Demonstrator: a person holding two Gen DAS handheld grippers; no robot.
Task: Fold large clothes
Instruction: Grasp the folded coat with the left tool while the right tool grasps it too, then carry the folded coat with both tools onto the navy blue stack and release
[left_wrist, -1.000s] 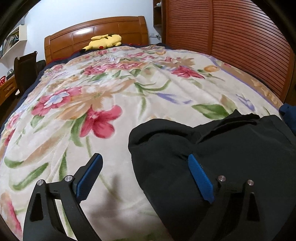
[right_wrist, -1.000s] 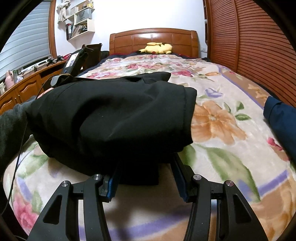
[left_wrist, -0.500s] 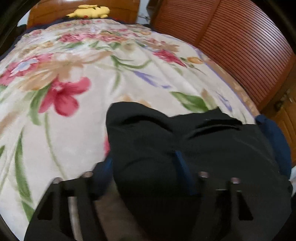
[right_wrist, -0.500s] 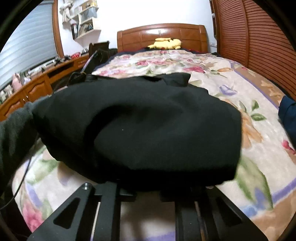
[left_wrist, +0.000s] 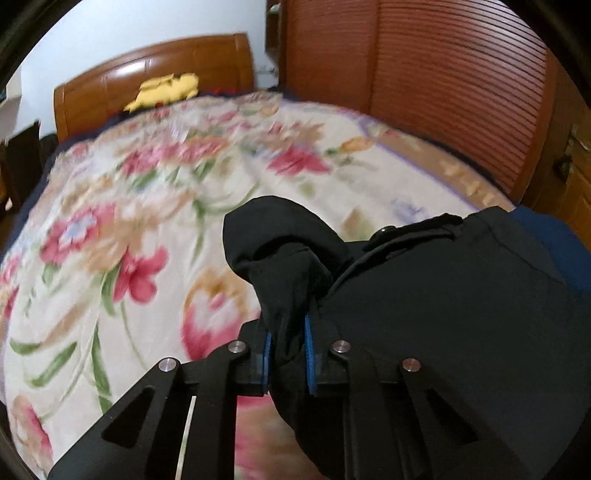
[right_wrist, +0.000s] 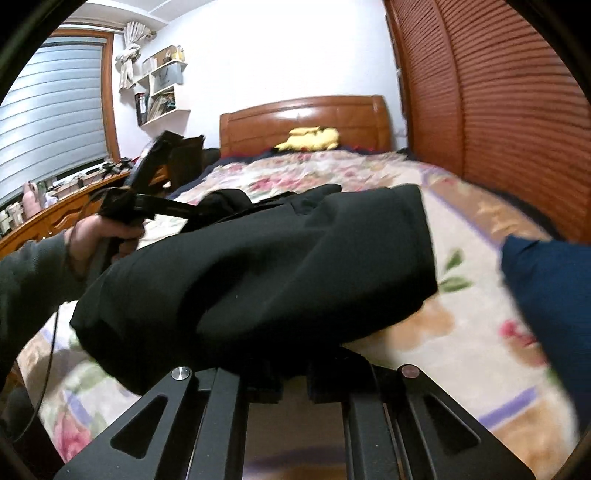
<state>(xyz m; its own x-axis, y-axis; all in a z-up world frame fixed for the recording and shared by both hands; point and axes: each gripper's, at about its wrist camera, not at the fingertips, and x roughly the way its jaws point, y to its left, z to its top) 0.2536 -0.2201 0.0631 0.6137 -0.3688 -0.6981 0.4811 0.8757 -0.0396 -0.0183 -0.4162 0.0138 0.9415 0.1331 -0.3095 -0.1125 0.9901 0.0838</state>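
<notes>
A large black garment (left_wrist: 443, 314) is bunched and lifted a little off the floral blanket (left_wrist: 129, 221). My left gripper (left_wrist: 288, 328) is closing its jaws, and its blue pads (left_wrist: 309, 343) pinch a fold of the garment's edge. In the right wrist view the black garment (right_wrist: 277, 277) spreads across the middle. My right gripper (right_wrist: 293, 373) is shut on its near hem, with the fingertips hidden under cloth. The left gripper (right_wrist: 199, 212) also shows there, held by a hand (right_wrist: 96, 240) at the garment's far left side.
A dark blue garment (right_wrist: 554, 295) lies on the blanket (right_wrist: 461, 350) to the right. A yellow plush toy (right_wrist: 310, 138) rests against the wooden headboard (right_wrist: 303, 118). Slatted wooden wardrobe doors (left_wrist: 424, 92) line the right side; a desk (right_wrist: 55, 206) and shelves stand left.
Both grippers went from open around the garment's edges to pinching the cloth, then rose with it. The garment is now bunched and lifted off the blanket.
</notes>
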